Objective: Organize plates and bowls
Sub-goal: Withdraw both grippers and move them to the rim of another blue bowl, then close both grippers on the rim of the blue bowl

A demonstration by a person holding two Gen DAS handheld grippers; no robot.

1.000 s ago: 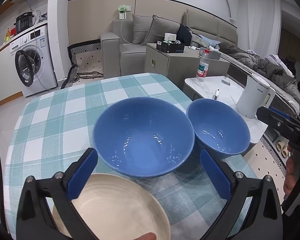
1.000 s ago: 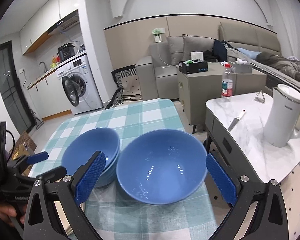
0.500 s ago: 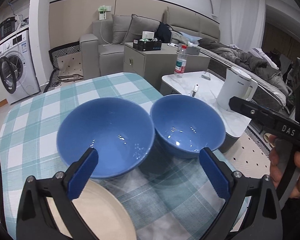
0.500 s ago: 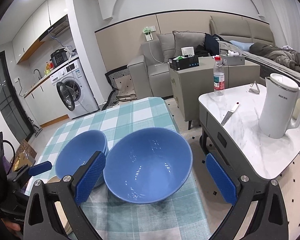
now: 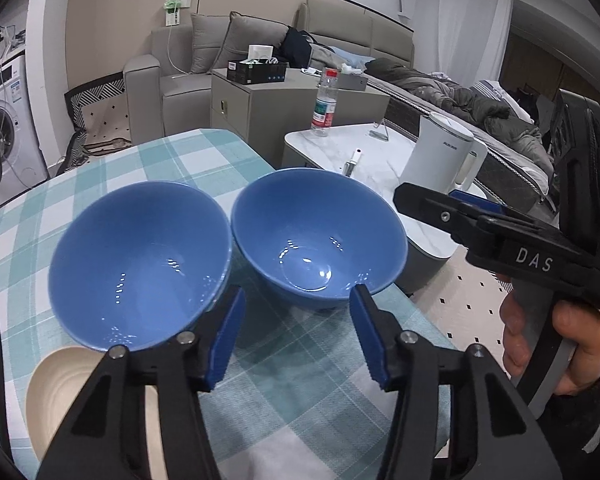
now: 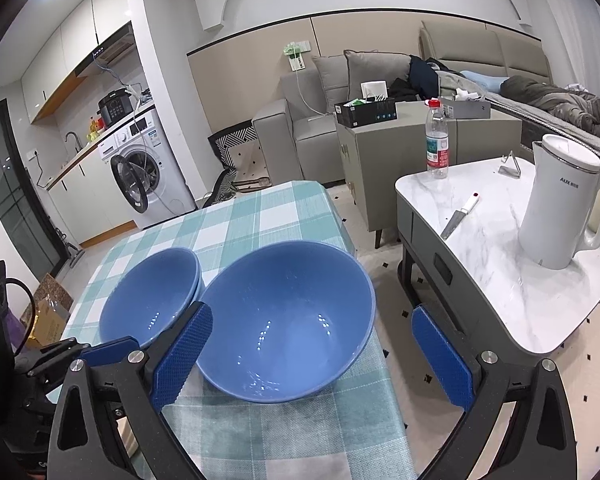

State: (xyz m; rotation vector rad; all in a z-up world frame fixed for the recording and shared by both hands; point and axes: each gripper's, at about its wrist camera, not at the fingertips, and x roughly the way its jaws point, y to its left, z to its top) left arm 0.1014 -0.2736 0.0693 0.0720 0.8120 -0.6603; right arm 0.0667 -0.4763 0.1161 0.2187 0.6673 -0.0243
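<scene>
Two blue bowls stand side by side on the checked tablecloth [image 5: 180, 160]: a stack of blue bowls [image 5: 140, 264] on the left and a single blue bowl [image 5: 318, 240] at the table's right edge. A cream plate [image 5: 52, 392] lies near the front left. My left gripper [image 5: 298, 336] hovers just short of the single bowl's near rim. Its jaws are closing with only cloth between them. My right gripper [image 6: 312, 356] stands open around the single bowl [image 6: 284, 320]; its left pad is at the rim and its right pad is clear of it. The stack [image 6: 148, 300] sits to the left.
A marble side table [image 6: 500, 280] stands close to the right, with a white kettle [image 6: 560, 208], a knife [image 6: 458, 216] and a water bottle [image 6: 437, 140] on it. Beyond it are a grey cabinet [image 6: 380, 148], a sofa and a washing machine [image 6: 140, 176]. A person's hand [image 5: 556, 344] holds the right gripper's handle.
The left gripper swung right, from the stack and plate to in front of the single bowl, and its jaws narrowed. The right gripper stayed open around the single bowl.
</scene>
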